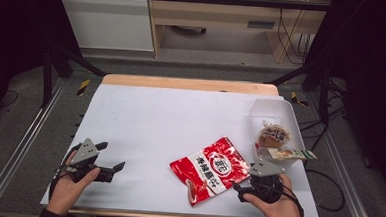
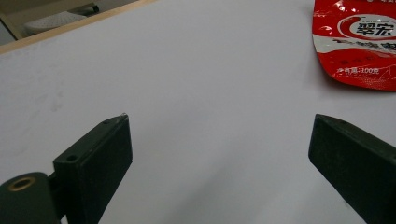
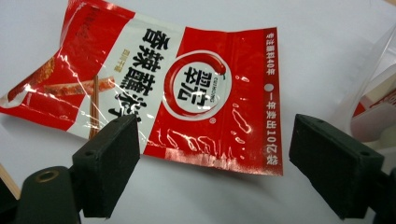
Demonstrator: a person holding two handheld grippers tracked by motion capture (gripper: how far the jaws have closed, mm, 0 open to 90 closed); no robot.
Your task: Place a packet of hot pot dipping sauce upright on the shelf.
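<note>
Red snack bag (image 3: pixel 187 93) | just ahead of right tool (image 3: pixel 215 163) | jaws wide, nothing held

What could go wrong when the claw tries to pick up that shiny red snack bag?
The red snack bag lies flat and glossy on the white table, so the open right gripper might slide off its edge or only crumple it. The clear bin stands close beside that gripper with a packet hanging over its rim, so a swing that way could knock the packet off. The left gripper is open and far from the bag, so it can't steady it.
</note>
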